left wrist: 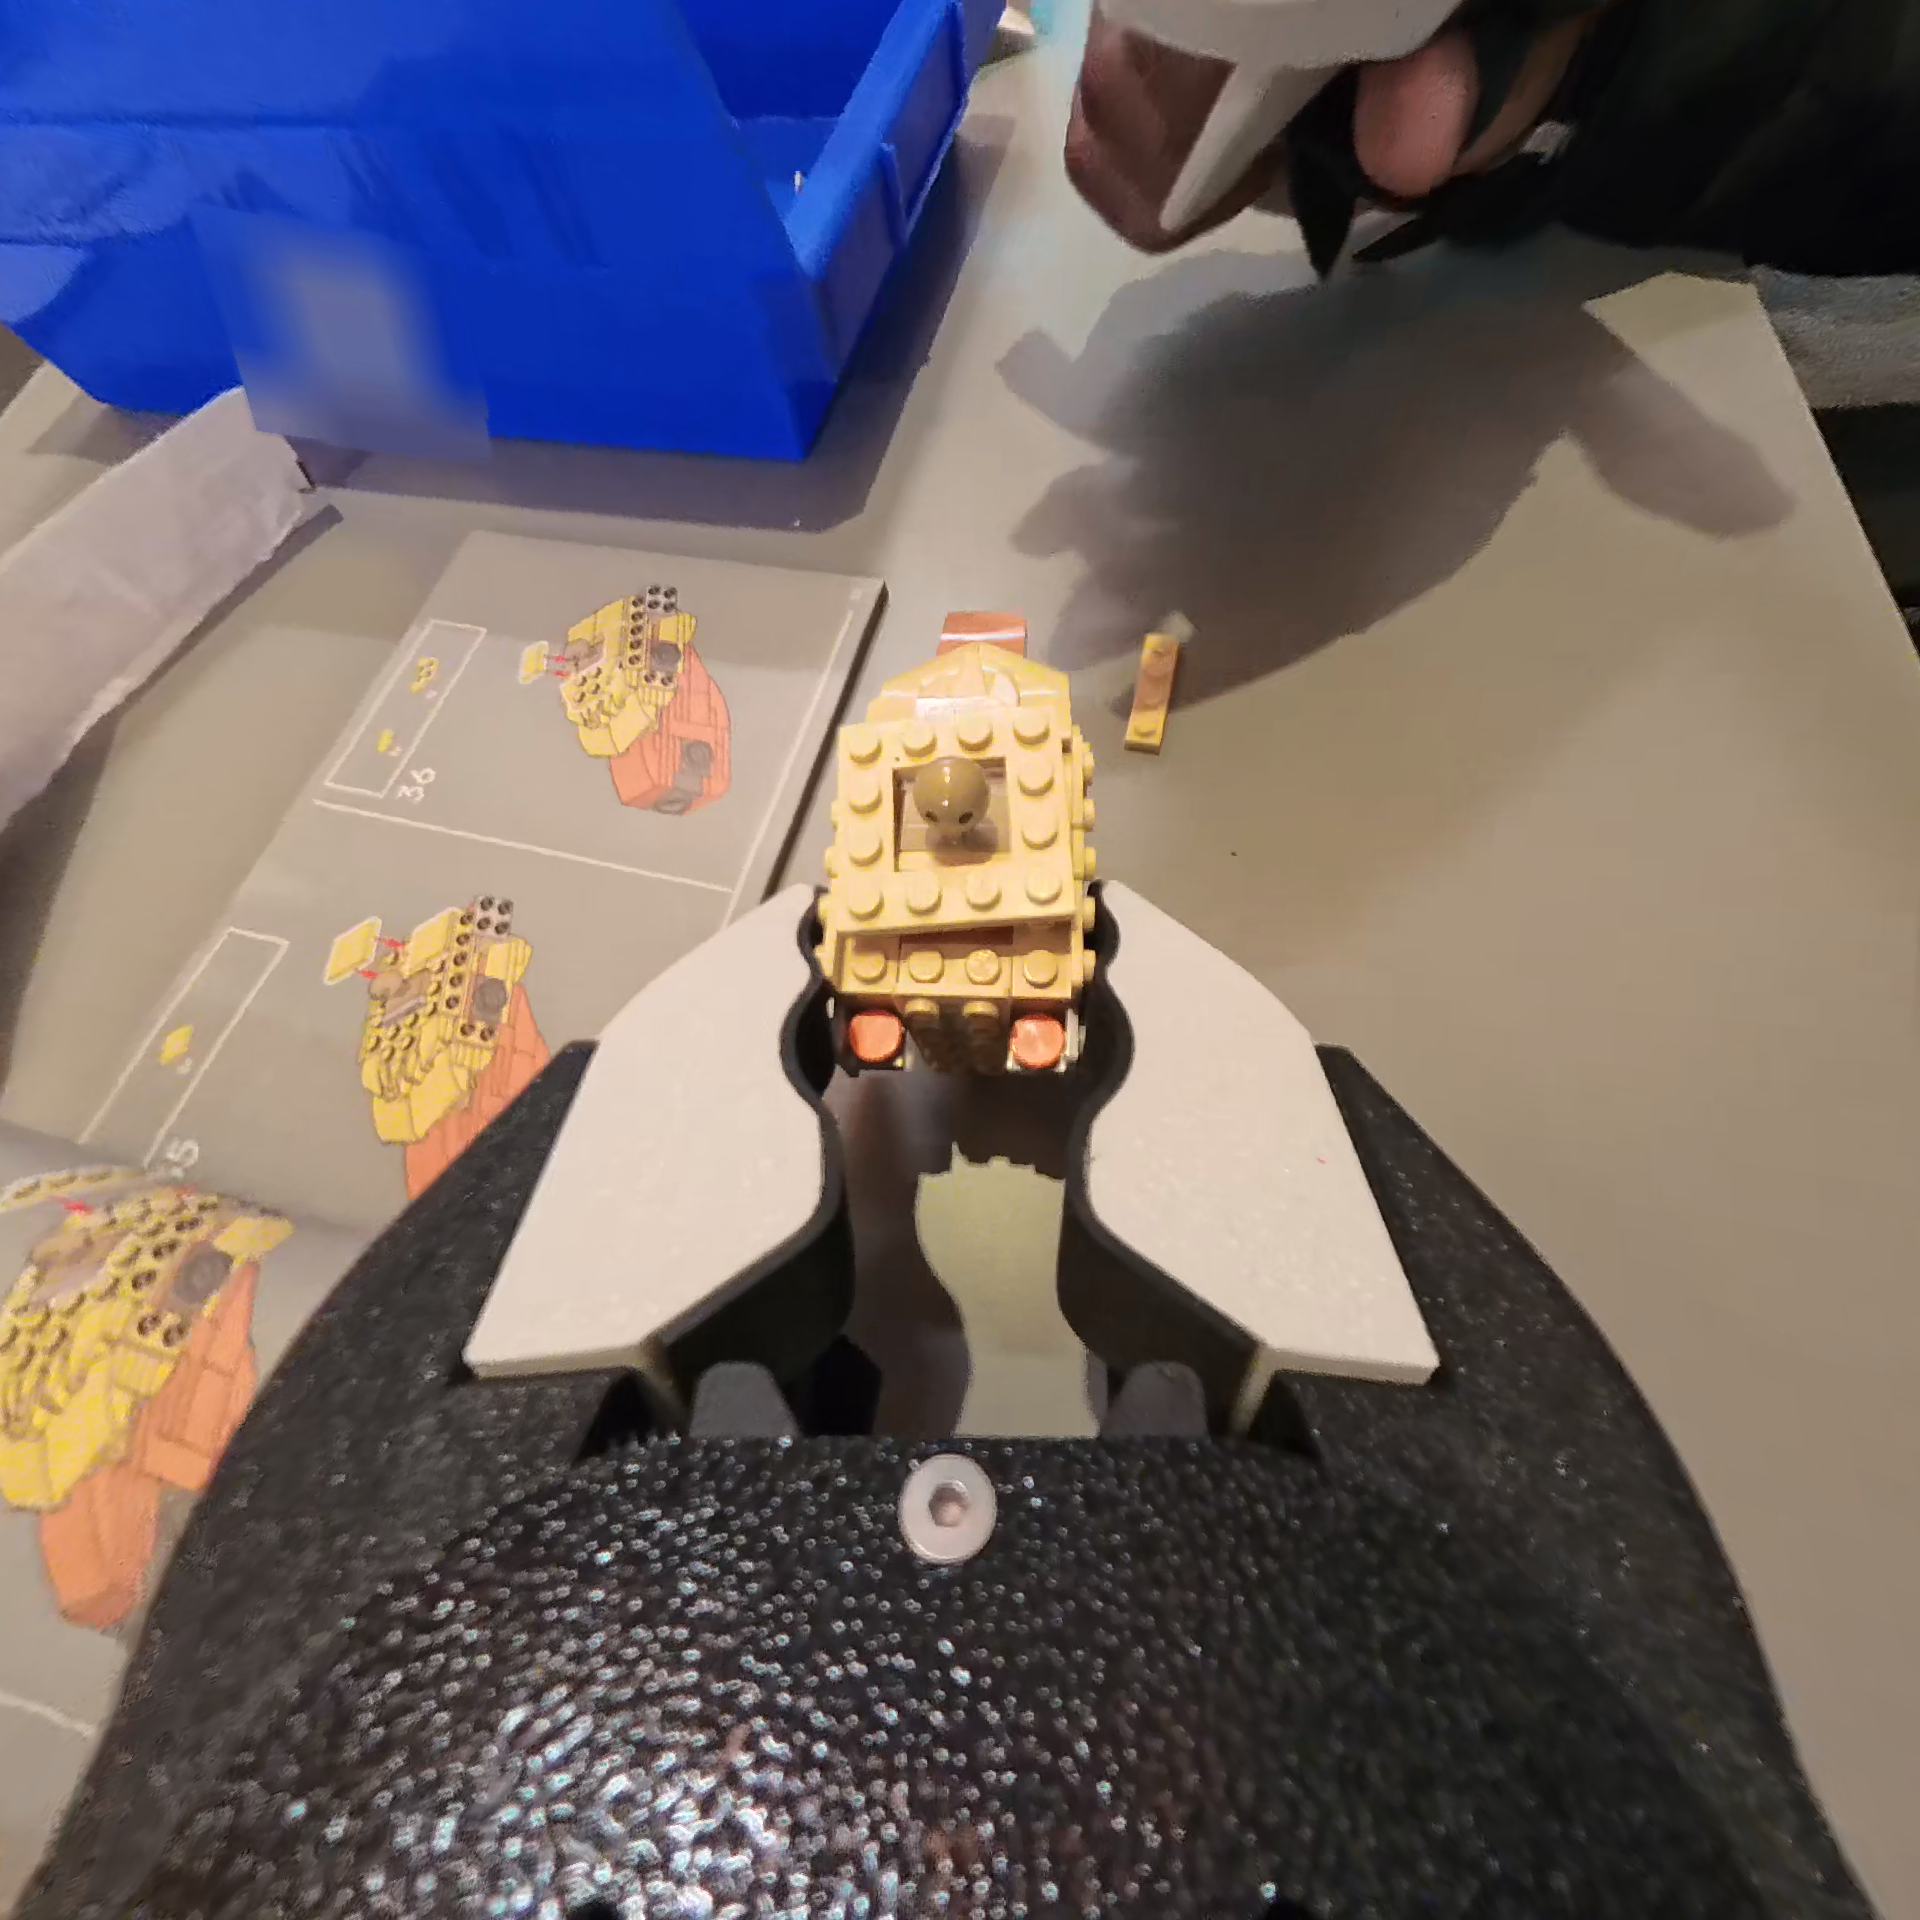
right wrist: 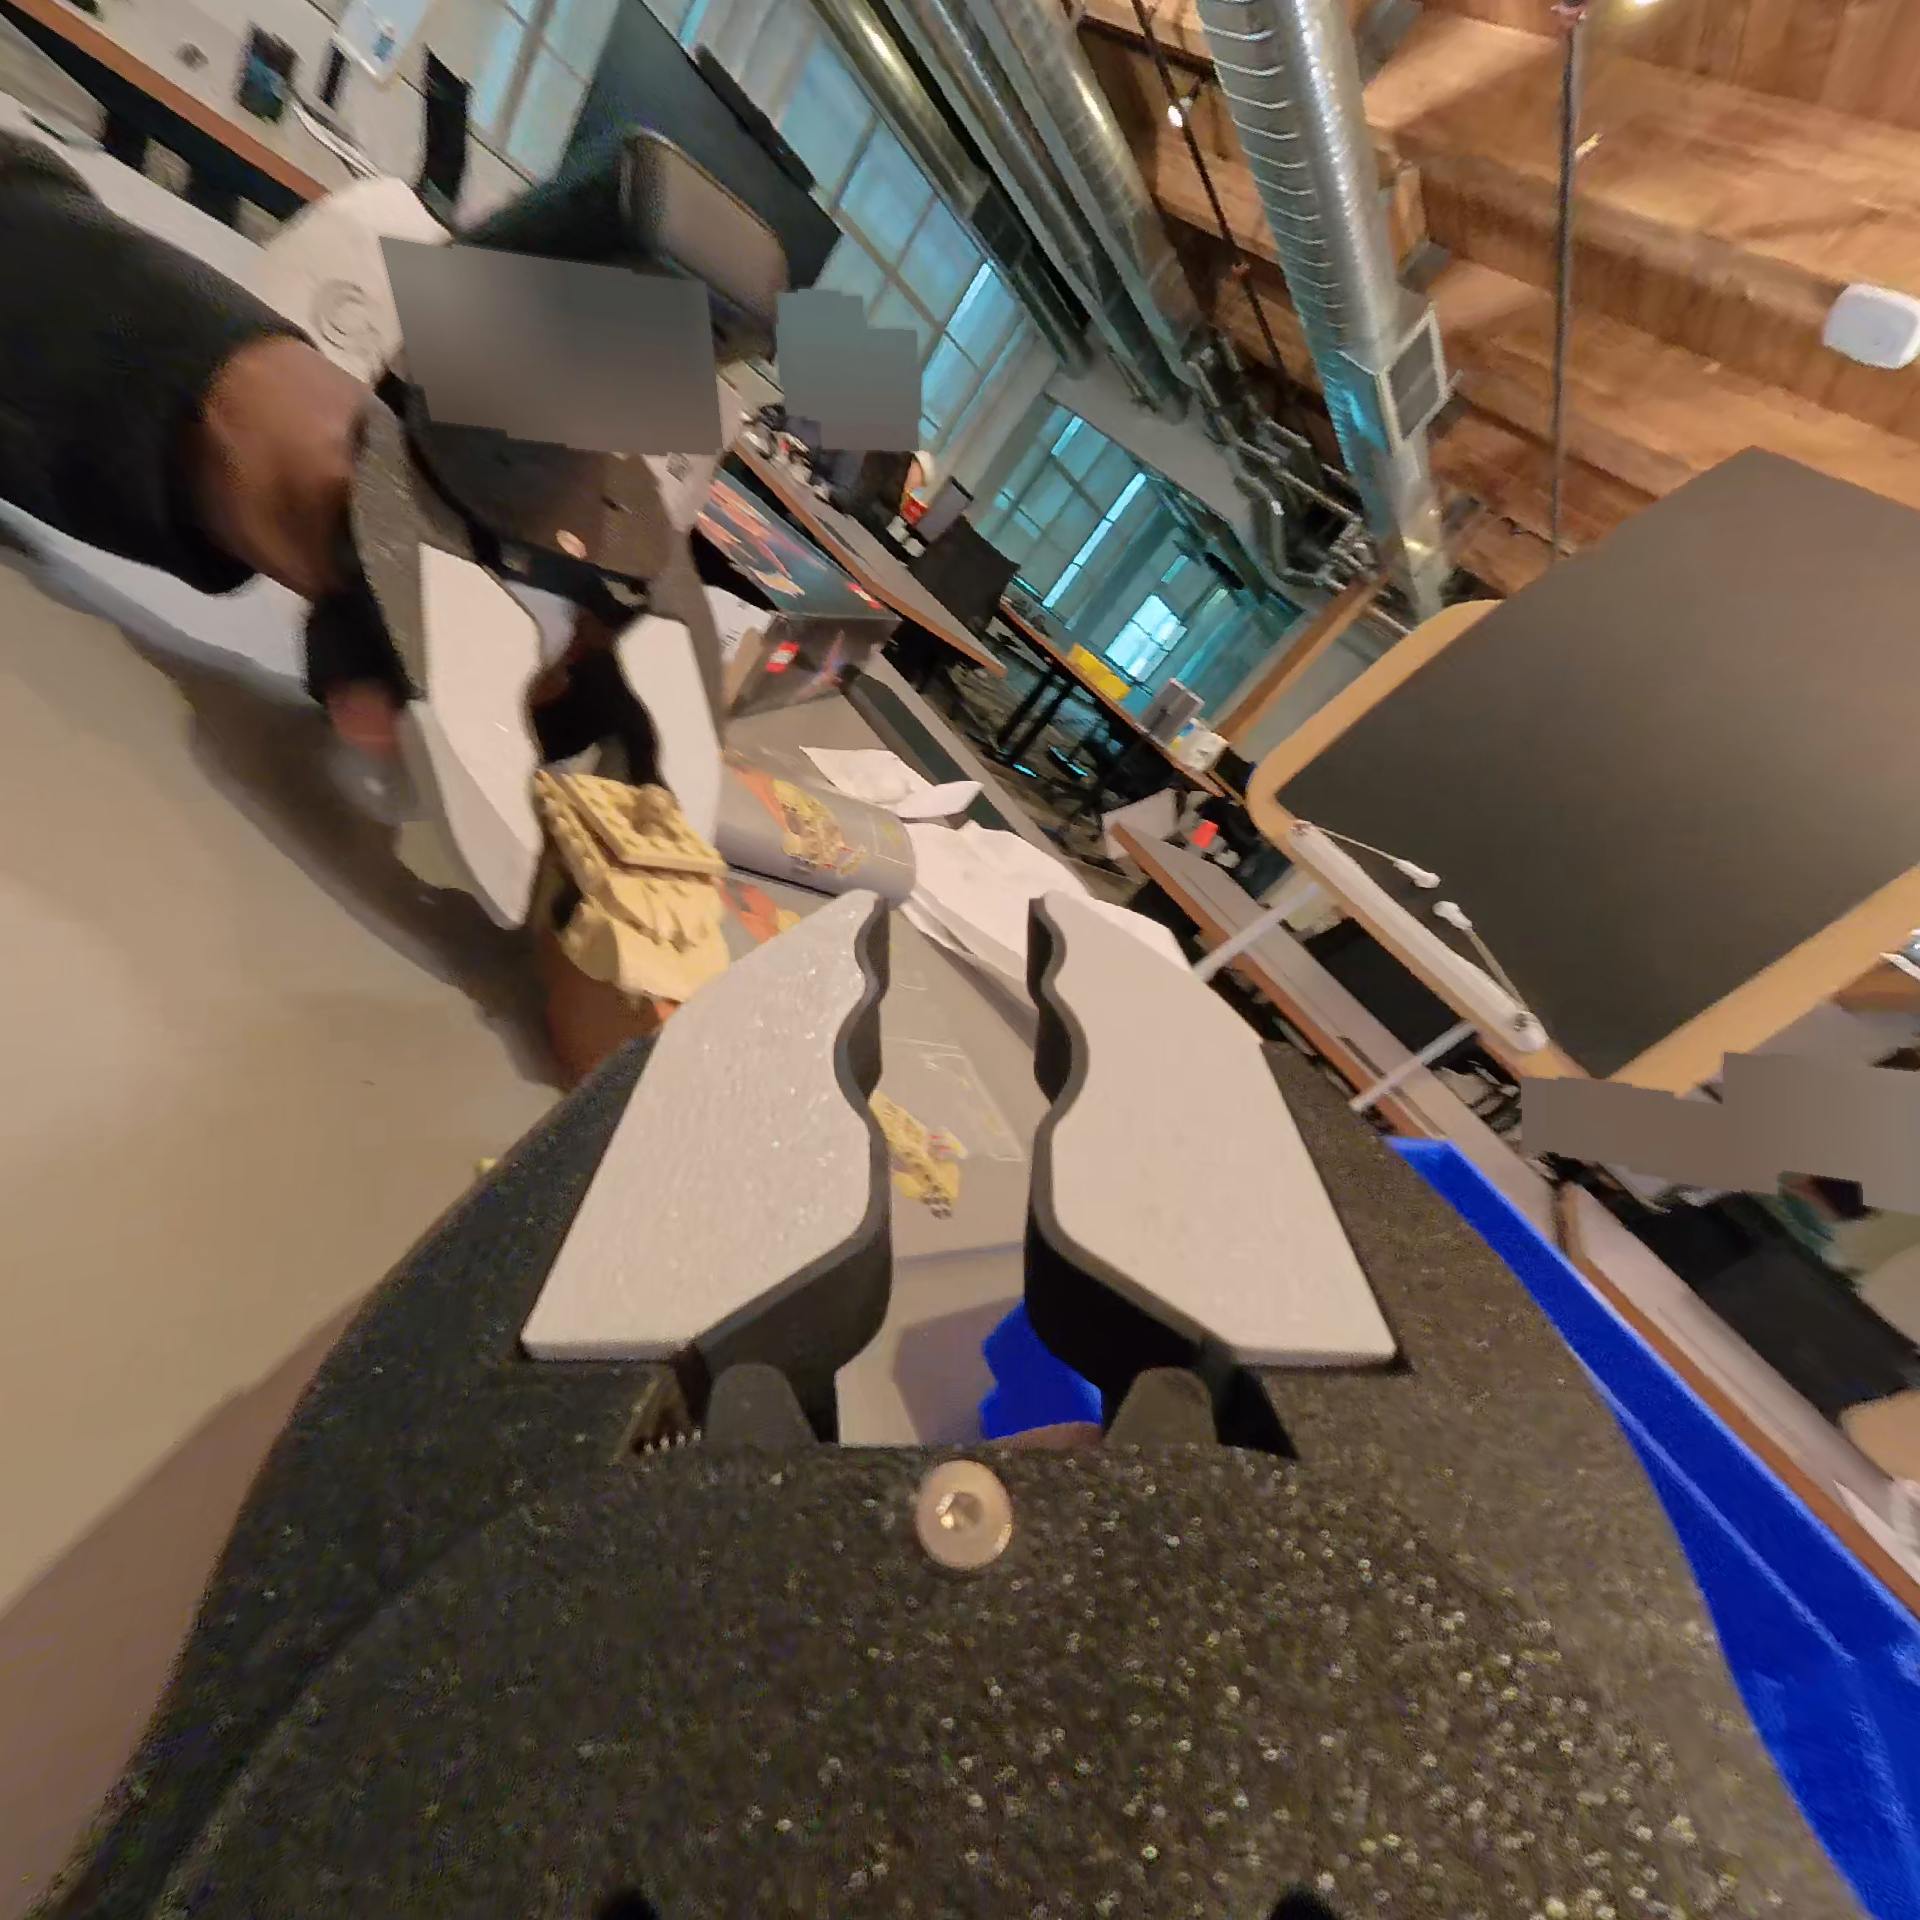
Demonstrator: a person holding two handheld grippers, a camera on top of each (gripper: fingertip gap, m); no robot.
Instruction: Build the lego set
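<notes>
Model (left wrist: pixel 961 883): tan brick build, light, rigid, likely brittle at joints; left gripper (left wrist: pixel 961 997) clamps its rear sides (best hold). Right gripper (right wrist: pixel 958 925): parted, empty, beside model.

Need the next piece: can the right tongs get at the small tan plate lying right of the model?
Probably yes: the small tan plate lies alone on bare table, and the right tongs are open and empty above.

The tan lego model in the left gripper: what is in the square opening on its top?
In the lego model sits a round olive-green ball piece on a grey base. What lies deeper inside is covered by the tan plates.
</notes>
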